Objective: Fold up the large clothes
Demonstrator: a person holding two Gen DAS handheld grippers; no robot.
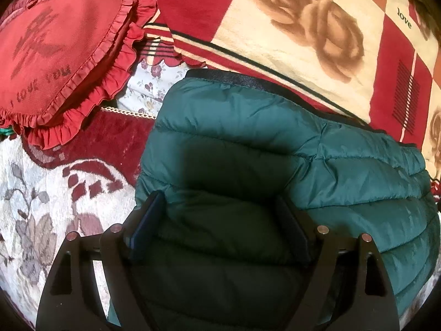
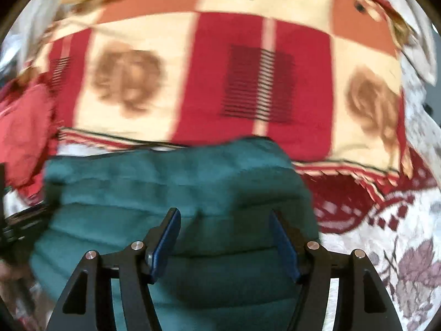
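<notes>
A teal-green quilted puffer jacket [image 1: 275,149] lies folded into a compact block on the bed, with a dark band along its far edge. My left gripper [image 1: 220,201] is open, its jaws spread wide just above the jacket's near left part, holding nothing. In the right wrist view, which is motion-blurred, the same jacket [image 2: 171,182] fills the lower centre. My right gripper [image 2: 223,218] is open above the jacket's near right part and is empty. Part of the left gripper shows at that view's left edge [image 2: 16,223].
A red heart-shaped frilled cushion [image 1: 58,44] lies to the far left. A red and cream rose-patterned blanket [image 1: 303,33] is bunched behind the jacket. The floral cream and maroon bedspread [image 1: 41,207] extends left and right [image 2: 399,234] of the jacket.
</notes>
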